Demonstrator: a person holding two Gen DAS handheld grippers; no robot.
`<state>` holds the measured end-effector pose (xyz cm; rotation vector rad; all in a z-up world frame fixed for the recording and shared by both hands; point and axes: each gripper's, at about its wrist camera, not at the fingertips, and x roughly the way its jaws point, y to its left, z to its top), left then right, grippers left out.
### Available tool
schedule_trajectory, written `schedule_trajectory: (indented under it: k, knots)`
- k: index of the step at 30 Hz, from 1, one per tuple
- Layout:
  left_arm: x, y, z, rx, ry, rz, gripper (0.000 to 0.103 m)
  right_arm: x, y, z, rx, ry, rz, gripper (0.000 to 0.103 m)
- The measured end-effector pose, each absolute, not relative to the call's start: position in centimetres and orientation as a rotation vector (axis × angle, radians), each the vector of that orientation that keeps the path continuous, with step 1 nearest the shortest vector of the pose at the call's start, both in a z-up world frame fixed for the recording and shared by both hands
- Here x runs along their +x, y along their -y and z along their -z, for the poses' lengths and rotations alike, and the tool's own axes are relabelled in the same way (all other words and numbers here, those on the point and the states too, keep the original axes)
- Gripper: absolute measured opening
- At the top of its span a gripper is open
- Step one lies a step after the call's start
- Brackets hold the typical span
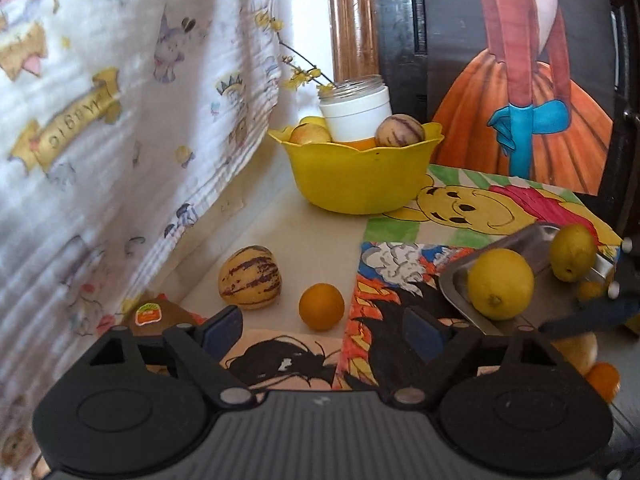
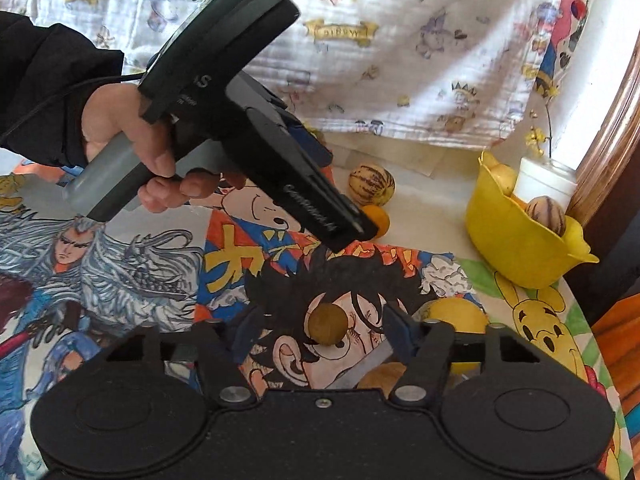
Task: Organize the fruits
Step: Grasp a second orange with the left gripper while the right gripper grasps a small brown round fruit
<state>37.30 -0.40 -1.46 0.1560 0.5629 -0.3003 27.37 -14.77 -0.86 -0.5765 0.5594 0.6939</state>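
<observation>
Only the left wrist view shows two lemons on a steel tray at the right; both views show one striped melon and one small orange on the table, just beside each other. The right wrist view alone shows a small brown fruit between the fingers of the right tool, which stands wide open holding nothing. The left tool is likewise spread open and empty, and the yellow bowl holds a white jar and partly hidden fruit, count uncertain.
</observation>
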Motion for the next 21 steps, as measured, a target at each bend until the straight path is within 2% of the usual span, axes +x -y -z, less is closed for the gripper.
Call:
schedule_trajectory:
  k: [6, 21]
  knots:
    - [39.0, 0.9, 2.3, 0.147, -0.585, 0.317, 0.079, 28.8, 14.3, 1.6, -0.568, -0.591, -0.685, 0.050]
    - [41.5, 1.3, 3.9, 0.086, -0.641, 0.303, 0.061, 30.0, 14.9, 2.6, -0.507, -0.644, -0.687, 0.040]
